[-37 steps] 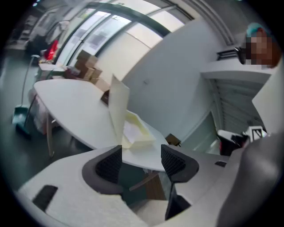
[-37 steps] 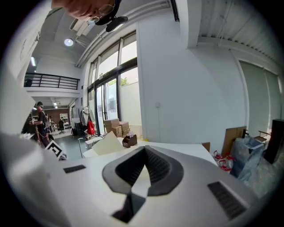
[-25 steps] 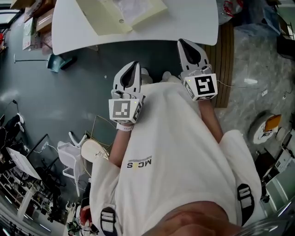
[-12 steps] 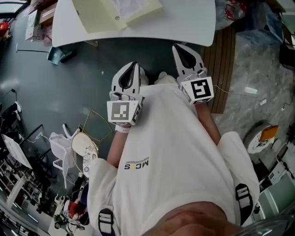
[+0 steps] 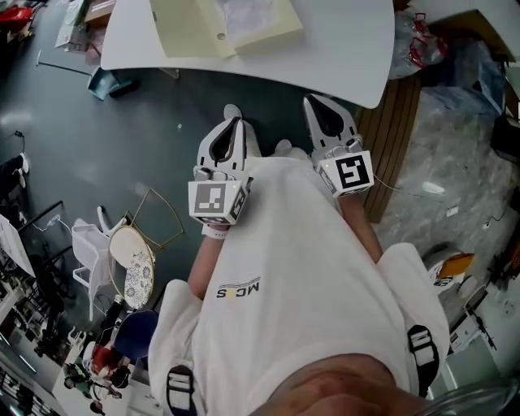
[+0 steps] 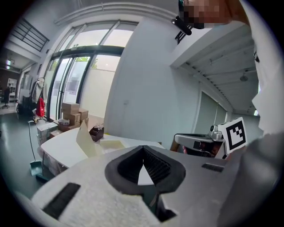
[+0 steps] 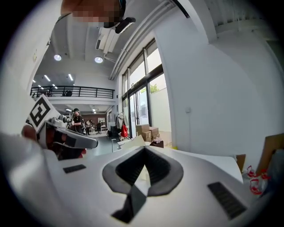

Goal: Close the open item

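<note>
Cream folder (image 5: 188,34) open on white table (image 5: 341,41) | white sheet (image 5: 244,15) inside

table (image 5: 349,41) — white | open item (image 5: 191,32) — pale yellow | floor (image 5: 122,138) dark grey-teal | shirt (image 5: 309,276) white

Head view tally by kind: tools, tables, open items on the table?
Tools: 2 (left tool, right tool)
Table: 1
Open cream folder: 1
Total: 4
</note>
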A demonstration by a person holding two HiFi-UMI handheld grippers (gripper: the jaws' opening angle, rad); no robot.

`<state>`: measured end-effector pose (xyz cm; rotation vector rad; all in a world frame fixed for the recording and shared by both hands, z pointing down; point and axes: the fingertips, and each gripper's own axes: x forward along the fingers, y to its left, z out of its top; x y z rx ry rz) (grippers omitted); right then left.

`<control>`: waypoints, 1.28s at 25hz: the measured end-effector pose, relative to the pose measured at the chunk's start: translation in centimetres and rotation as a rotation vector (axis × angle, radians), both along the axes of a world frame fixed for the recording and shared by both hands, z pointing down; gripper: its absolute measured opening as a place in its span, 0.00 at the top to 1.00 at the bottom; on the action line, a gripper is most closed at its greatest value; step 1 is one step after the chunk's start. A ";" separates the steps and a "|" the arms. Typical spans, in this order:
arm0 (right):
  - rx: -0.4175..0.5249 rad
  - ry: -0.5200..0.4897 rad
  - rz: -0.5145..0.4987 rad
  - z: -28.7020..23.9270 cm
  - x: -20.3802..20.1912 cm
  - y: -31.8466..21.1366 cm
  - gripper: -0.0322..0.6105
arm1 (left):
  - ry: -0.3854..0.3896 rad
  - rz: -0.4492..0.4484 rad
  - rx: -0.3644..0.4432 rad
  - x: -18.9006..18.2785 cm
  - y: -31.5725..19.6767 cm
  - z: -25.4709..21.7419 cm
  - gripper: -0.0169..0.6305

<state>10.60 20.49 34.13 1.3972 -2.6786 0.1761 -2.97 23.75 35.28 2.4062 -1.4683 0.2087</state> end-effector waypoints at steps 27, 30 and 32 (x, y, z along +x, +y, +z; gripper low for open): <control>-0.052 0.047 -0.005 0.1 -13.9 -23.5 0.93 | -0.063 -0.172 0.005 -19.9 -23.5 -1.0 0.93; -0.041 0.059 -0.038 0.0 -13.8 -24.5 0.93 | -0.043 -0.253 -0.050 -21.7 -23.6 0.4 0.93; -0.034 0.059 -0.050 -0.1 -14.0 -25.2 0.93 | -0.033 -0.298 -0.079 -23.0 -23.9 1.3 0.93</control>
